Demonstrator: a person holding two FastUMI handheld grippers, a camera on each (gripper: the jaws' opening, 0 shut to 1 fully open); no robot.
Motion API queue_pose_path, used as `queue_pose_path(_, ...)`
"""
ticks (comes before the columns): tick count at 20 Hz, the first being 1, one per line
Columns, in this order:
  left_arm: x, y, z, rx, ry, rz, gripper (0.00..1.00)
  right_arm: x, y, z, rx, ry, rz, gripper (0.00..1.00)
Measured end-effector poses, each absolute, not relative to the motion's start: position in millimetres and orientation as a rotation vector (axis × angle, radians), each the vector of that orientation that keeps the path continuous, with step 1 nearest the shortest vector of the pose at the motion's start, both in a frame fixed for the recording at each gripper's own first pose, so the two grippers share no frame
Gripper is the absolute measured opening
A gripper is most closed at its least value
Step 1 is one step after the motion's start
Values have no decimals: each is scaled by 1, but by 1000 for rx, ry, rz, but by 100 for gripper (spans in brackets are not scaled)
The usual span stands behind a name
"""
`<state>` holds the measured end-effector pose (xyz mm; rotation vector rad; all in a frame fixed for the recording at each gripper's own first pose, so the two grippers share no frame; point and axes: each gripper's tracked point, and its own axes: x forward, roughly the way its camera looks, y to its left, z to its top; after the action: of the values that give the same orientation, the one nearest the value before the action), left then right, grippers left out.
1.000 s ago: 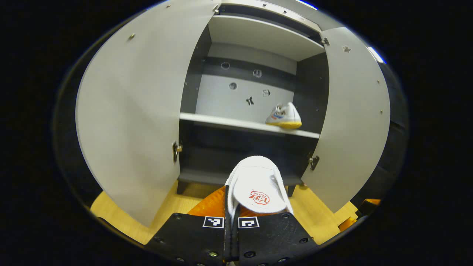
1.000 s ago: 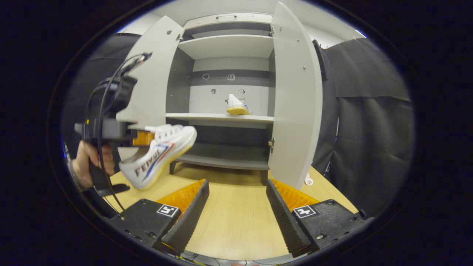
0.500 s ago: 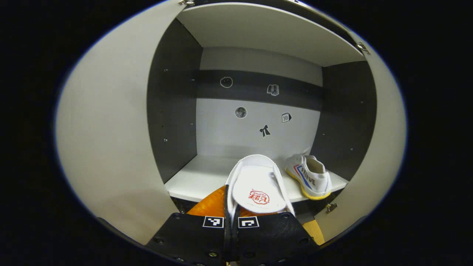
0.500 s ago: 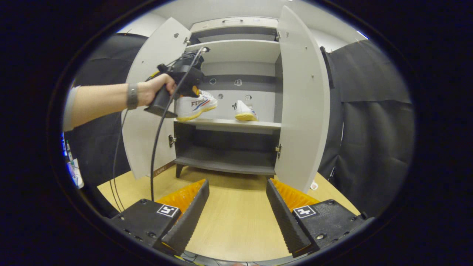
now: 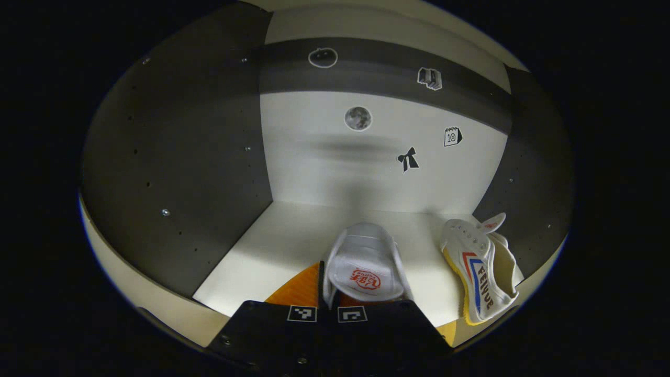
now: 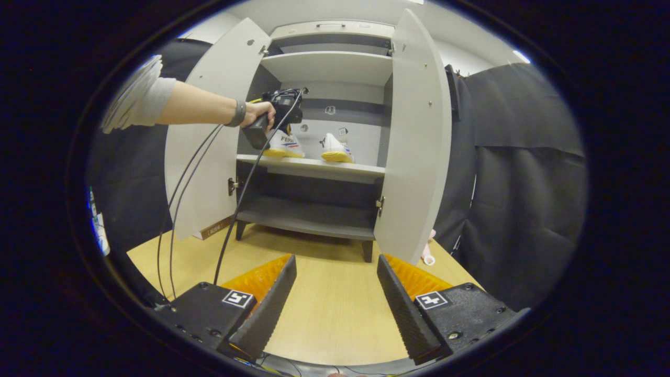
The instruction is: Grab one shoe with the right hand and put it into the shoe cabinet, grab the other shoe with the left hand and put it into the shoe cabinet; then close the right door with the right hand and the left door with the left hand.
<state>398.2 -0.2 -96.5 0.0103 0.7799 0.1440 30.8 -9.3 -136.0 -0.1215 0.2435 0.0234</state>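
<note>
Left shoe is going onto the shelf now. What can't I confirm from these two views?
- Sole contact: in the left gripper view the held shoe hides its own underside, so touching the shelf is unclear.
- Left hand-held gripper in the right gripper view: small, its grip hidden by the hand.
- Placed shoe: heel cut off at the edge.

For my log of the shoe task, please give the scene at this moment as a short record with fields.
left tool: shut on second shoe, over the middle shelf
first shoe: lying on the same shelf, right of the held one
right tool: open, empty, above the wooden floor
left door: open
right door: open
done: first shoe stored
not yet done: release second shoe, close both doors
</note>
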Motion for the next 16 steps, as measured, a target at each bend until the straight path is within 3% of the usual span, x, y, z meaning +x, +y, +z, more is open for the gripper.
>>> queue_pose_path(6,403,-1,-99,7,854,129,4,34,-10,-137,-100,245,20,98)
queue_pose_path(7,403,-6,-97,-9,852,105,8,34,-11,-137,-98,245,23,98)
queue_pose_path(8,402,-10,-94,-14,846,87,34,34,-12,-137,-100,244,22,98)
queue_pose_path(9,400,-9,-89,-12,840,83,40,33,-14,-137,-106,241,18,98)
queue_pose_path(10,395,-10,-86,-16,840,77,46,33,-15,-136,-108,239,17,98)
queue_pose_path(11,393,-12,-81,-17,834,68,34,32,-15,-135,-106,235,17,98)
queue_pose_path(12,387,-11,-76,-14,829,62,47,31,-16,-133,-102,232,17,98)
queue_pose_path(13,381,-13,-68,-12,819,52,48,31,-16,-133,-97,229,18,98)
queue_pose_path(14,375,-12,-62,-3,804,45,41,31,-16,-132,-94,228,19,98)
queue_pose_path(15,367,-10,-51,16,778,40,46,30,-16,-131,-93,224,21,98)
queue_pose_path(16,360,-8,-40,33,734,30,63,30,-16,-129,-93,221,23,98)
